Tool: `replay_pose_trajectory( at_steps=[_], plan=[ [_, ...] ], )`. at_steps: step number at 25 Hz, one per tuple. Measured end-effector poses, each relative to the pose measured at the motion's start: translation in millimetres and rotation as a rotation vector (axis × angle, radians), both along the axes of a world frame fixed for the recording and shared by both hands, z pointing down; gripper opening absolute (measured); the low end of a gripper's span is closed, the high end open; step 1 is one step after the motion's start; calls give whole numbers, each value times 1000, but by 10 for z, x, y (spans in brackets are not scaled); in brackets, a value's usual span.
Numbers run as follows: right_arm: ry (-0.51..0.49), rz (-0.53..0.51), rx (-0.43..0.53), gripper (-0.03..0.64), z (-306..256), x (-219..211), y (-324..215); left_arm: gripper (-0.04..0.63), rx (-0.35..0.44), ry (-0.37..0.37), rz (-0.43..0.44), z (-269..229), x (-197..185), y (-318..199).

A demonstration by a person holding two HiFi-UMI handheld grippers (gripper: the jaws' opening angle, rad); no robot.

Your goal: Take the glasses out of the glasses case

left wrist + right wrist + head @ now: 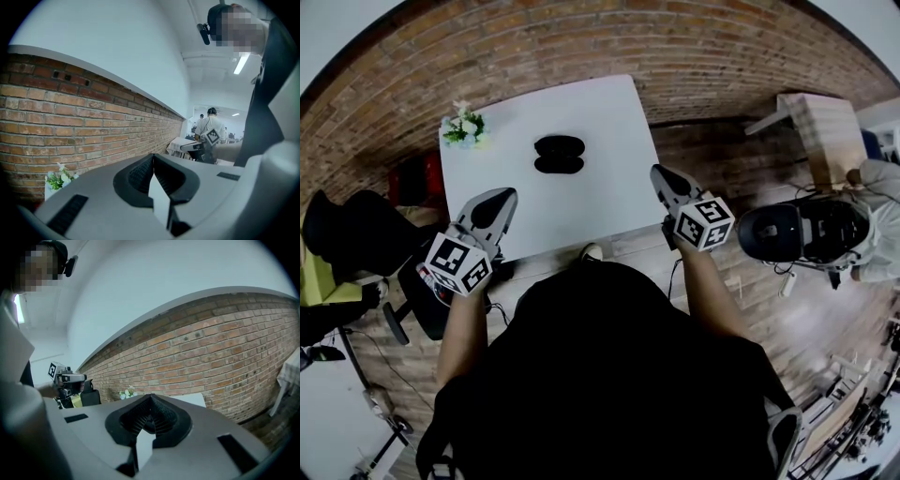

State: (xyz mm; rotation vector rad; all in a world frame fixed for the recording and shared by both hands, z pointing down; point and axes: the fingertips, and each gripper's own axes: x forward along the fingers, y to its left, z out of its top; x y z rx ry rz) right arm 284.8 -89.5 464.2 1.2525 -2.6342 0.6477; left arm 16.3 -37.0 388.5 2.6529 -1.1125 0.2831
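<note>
**Item: glasses case** (560, 155). Black, lying on the white bench (609, 112), upper centre of the head view. Long axis runs left to right across the frame. A seam divides it into two dark lobes. Whether the lid is up or down cannot be told, and no glasses are visible.

**Item: left tool** (499, 203). Lower left of the case, over the bench's near left corner. Jaws pressed together at the tips, nothing between them. Judged the nearer of the two.

**Item: right tool** (666, 180). Right of the case, at the bench's right edge. Jaws likewise closed tip to tip and empty.

**Relation.** The case lies ahead of and between both tools, well apart from each, with its broad side towards the person. A reach would go forward and inward.

**Hidden or unclear.** Neither gripper view shows the case. Both look over the bench at the brick wall (70, 122), catching only the flowers (464, 127) from the bench's far left corner. The case's hinge side and latch are too small to tell.
</note>
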Motion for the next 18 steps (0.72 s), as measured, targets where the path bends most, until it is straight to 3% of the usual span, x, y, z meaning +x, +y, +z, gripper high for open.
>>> replay_pose_trajectory(
  at_steps=[18],
  plan=[
    [10,-84,1,17,-25,-118,-147,11,8,13,-72,0,-38,52]
  ],
)
